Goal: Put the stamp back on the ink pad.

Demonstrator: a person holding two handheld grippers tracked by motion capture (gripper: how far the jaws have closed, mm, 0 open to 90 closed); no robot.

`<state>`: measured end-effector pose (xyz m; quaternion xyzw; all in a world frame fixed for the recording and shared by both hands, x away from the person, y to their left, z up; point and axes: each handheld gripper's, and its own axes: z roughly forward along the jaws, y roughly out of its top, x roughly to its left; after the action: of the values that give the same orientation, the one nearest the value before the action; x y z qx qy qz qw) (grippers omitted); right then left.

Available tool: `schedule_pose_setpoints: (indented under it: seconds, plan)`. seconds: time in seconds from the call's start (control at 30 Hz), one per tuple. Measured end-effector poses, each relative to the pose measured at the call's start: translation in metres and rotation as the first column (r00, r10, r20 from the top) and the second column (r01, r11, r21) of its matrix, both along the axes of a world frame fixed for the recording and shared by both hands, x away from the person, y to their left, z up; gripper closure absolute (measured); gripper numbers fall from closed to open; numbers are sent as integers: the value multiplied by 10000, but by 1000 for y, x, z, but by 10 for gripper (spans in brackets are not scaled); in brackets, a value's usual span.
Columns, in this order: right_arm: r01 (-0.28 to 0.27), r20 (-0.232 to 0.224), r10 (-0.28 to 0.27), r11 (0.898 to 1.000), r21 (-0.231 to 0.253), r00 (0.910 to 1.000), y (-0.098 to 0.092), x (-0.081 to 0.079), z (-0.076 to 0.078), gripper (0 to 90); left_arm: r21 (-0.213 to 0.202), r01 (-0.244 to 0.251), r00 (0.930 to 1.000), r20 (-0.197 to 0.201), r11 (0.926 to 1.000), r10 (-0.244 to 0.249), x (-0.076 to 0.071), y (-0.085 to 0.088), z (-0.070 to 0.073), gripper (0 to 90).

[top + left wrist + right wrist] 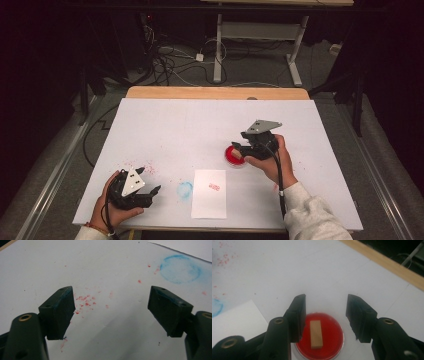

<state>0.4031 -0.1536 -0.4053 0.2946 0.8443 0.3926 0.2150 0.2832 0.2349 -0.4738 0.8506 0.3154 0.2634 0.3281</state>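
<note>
Right gripper view looks down between the two black jaws of the right gripper (325, 315), which stand apart with nothing pressed between them. Below the gap, the wooden stamp (316, 334) stands upright on the red ink pad (332, 340), its pale rectangular top facing the camera, clear of both pads. The left-hand jaw overlaps the ink pad's rim in this view, but whether it touches it cannot be told. The ink pad is a round dish that sits on the white sheet (287, 270) covering the table; a corner of the white paper slip (239, 322) lies just beside it.

In the high view the right gripper (239, 149) hangs over the ink pad (233, 156), held by the person's right hand (272, 160). The paper slip (209, 192) lies nearer the table's front edge, bearing a small red stamp mark (214, 187). A faint blue ring (185, 189) marks the sheet just to its left.

The left gripper (111, 312) also stands wide open and holds nothing, pointing at scattered red specks (85, 301) on the sheet, with the blue ring (180, 269) farther off. In the high view it rests low near the front left corner in the left hand (112, 205), well apart from the ink pad.
</note>
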Motion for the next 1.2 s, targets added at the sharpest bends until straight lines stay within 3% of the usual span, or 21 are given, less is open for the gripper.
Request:
schedule_pose_setpoints:
  seconds: [0.17, 0.5, 0.93, 1.2]
  plan:
    - [28, 668, -63, 9987, 515, 9977, 0, -8, 7, 430, 13, -2, 10000, -24, 10000, 2, 0, 0, 0, 210]
    - [528, 1709, -654, 9956, 774, 9831, 1, -19, 15, 264, -44, -23, 10000, -25, 10000, 23, 1, -1, -1, 210]
    - [135, 2097, -263, 9980, 623, 9774, -1, -33, 22, 254, -35, -21, 10000, -27, 10000, 20, 1, -1, -1, 210]
    - [-102, 2522, -35, 9986, 529, 9677, 1, -45, 26, 248, -100, -87, 9999, -132, 9999, 86, 0, -1, 0, 210]
